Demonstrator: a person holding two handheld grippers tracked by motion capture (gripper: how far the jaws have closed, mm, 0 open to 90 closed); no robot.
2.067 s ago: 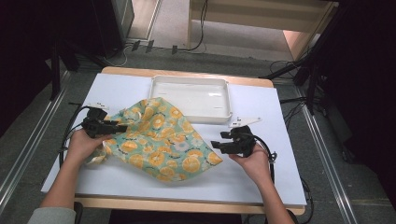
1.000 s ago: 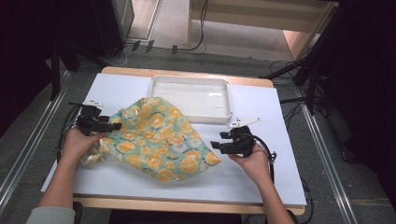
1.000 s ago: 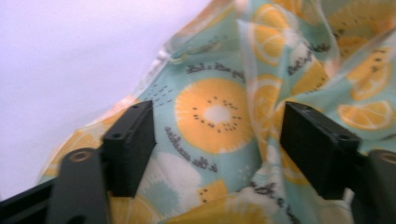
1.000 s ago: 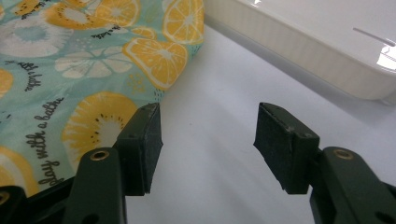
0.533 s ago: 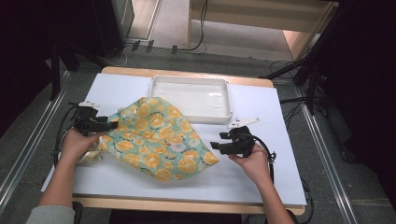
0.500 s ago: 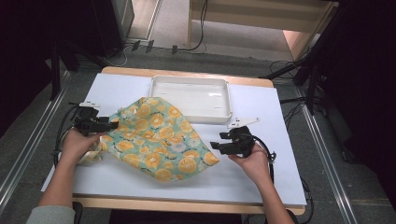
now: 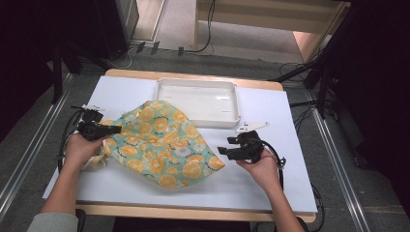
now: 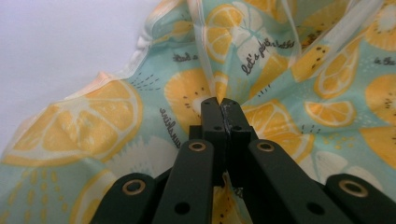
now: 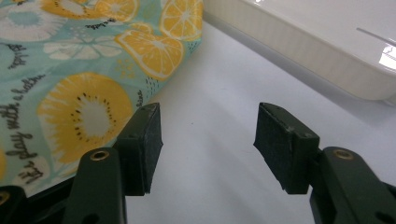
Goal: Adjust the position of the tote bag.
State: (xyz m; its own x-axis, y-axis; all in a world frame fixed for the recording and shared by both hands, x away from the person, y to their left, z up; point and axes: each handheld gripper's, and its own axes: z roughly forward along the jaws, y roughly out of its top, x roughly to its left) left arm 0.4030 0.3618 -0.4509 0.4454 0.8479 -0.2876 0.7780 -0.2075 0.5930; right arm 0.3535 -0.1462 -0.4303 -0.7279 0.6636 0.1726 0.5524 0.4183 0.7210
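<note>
Your left gripper [image 7: 115, 129] had just closed its fingers [image 8: 211, 122] on a fold of the citrus-print cloth [image 7: 162, 142], which lay at centre-left of the tabletop [image 7: 270, 113]. Your right gripper [image 7: 225, 146] rested at the cloth's lower-right corner, fingers [image 9: 144, 140] apart, below the white tray [image 7: 233, 94].

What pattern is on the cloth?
Orange and yellow citrus slices on pale teal cloth, with small black script; clearest in the left gripper view.
</note>
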